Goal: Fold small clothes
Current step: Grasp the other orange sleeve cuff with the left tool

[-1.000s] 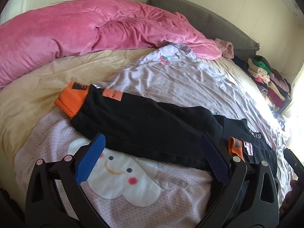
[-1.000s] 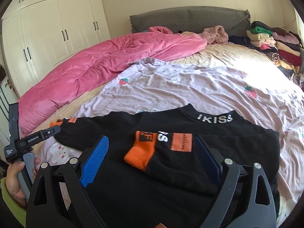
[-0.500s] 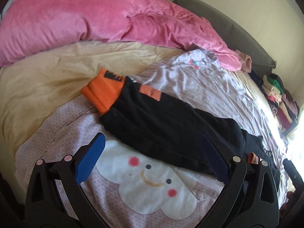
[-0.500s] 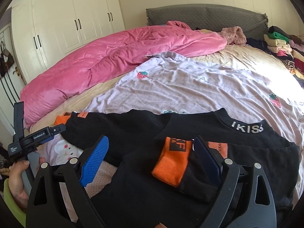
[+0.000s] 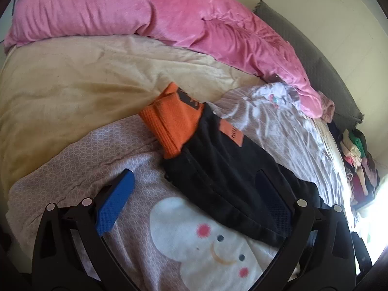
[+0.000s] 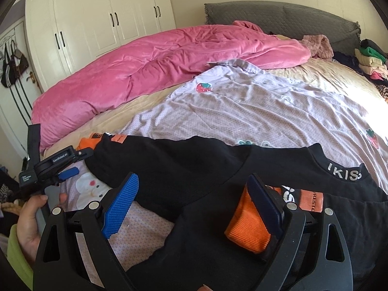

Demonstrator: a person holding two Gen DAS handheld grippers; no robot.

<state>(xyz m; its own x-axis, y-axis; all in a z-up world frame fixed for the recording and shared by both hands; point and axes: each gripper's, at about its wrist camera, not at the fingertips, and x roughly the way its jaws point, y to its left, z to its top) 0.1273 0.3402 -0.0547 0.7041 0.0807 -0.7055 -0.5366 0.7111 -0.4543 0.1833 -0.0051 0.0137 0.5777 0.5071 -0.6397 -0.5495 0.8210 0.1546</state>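
A black sweatshirt [image 6: 218,165] with an "IKISS" collar [image 6: 344,174] lies flat on the lilac sheet [image 6: 254,111]. One sleeve is folded over the body, and its orange cuff [image 6: 245,225] touches the right finger of my open right gripper [image 6: 194,201]. The other sleeve [image 5: 218,169] stretches out to the left and ends in an orange cuff [image 5: 174,126]. My left gripper [image 5: 194,194] hovers open over that sleeve's lower edge, a little short of the cuff, holding nothing. In the right wrist view the left gripper [image 6: 77,163] shows beside that cuff [image 6: 87,143], held by a hand [image 6: 31,213].
A pink duvet [image 6: 157,60] is bunched along the far side of the bed. Cream bedding [image 5: 72,84] lies left of the sleeve. A white cloud face [image 5: 206,242] is printed on the sheet. Folded clothes [image 5: 356,152] are stacked at the right by the grey headboard [image 6: 278,17]. White wardrobes [image 6: 97,19] stand behind.
My left gripper has travelled left along the outstretched sleeve, bringing the orange cuff nearer and more central. The right gripper has shifted left and down, so the folded cuff now sits against its right finger.
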